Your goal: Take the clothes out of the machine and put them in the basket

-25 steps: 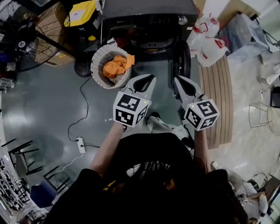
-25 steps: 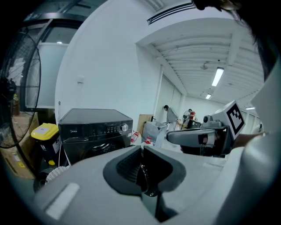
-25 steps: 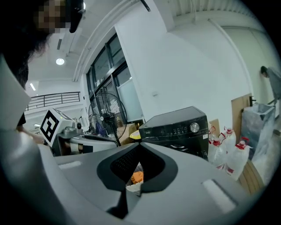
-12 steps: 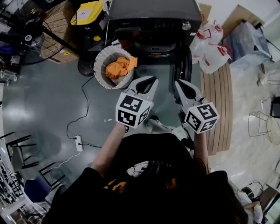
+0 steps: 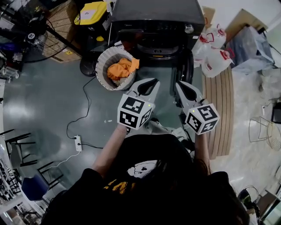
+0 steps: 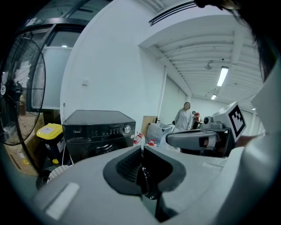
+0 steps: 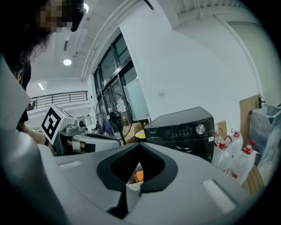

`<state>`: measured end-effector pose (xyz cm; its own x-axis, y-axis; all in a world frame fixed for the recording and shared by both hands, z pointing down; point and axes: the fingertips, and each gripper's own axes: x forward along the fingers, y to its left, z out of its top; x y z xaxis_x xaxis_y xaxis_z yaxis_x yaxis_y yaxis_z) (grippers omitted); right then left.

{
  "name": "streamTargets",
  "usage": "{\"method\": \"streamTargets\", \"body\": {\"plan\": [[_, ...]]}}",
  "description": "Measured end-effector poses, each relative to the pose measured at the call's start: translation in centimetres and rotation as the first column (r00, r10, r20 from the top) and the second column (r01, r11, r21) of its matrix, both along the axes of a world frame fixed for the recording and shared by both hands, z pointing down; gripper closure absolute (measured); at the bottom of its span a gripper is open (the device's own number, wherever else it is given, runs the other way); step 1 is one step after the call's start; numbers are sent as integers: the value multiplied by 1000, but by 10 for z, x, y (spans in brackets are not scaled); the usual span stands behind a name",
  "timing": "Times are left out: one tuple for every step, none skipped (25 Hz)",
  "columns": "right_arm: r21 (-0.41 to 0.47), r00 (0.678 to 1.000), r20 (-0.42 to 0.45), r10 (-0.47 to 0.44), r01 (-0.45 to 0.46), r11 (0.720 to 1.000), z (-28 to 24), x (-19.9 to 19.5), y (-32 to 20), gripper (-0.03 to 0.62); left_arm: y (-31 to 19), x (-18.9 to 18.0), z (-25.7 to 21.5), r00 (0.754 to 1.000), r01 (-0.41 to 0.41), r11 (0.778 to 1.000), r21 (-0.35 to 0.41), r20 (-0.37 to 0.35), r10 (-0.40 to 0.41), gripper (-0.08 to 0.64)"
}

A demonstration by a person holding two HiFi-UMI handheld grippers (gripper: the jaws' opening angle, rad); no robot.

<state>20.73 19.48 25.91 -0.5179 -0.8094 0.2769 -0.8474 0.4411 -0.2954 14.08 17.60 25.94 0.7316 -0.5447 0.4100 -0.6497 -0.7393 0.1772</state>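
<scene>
The orange clothes (image 5: pixel 120 69) lie heaped in the white woven basket (image 5: pixel 101 59), with one fold draped over its rim on the side nearest the machine. The basket stands on the grey floor (image 5: pixel 48 101) at about 11 o'clock from the person, just beside the front left corner of the black washing machine (image 5: pixel 151 15). The machine sits dead ahead at 12 o'clock. Its round door (image 5: pixel 187 66) is swung open toward the person on the right side. The drum mouth is dark, and I can't tell whether anything is in it.

The person stands facing the machine with both tools held out side by side, a little apart from each other and well short of the basket and the door. The left gripper (image 5: pixel 153 81) has its jaws pressed together with nothing between them. The right gripper (image 5: pixel 179 84) is the same, jaws closed and empty. Through the notch behind its closed tips, the right gripper view catches a bit of the orange cloth and the basket beyond. Both tools angle slightly inward, toward the machine.

Farther out, white jugs with red caps (image 5: pixel 216 59) cluster at 1 o'clock beside the machine. A stack of curved wooden boards (image 5: pixel 221 110) runs along the floor at 3 o'clock. A yellow-lidded bin (image 5: pixel 90 12) and a standing fan (image 5: pixel 48 26) sit beyond the basket at 10 to 11 o'clock. A white power strip (image 5: pixel 79 143) lies on the floor at 9 o'clock.
</scene>
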Motion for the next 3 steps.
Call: {"method": "streamTargets", "body": {"plan": [[0,1000,1,-1,1,1000,0,0,0,586,1,0,0,1000,1,1000,-1,1,-1,431],[0,1000,2,-2,2,1000,0,0,0,586,1,0,1,1000,2,1000,-3,2,-2,431],[1,1000,3,-3,3,1000,-1,0,1,586,2,1,1,1000,4,1000,-5,3,-3,431]]}}
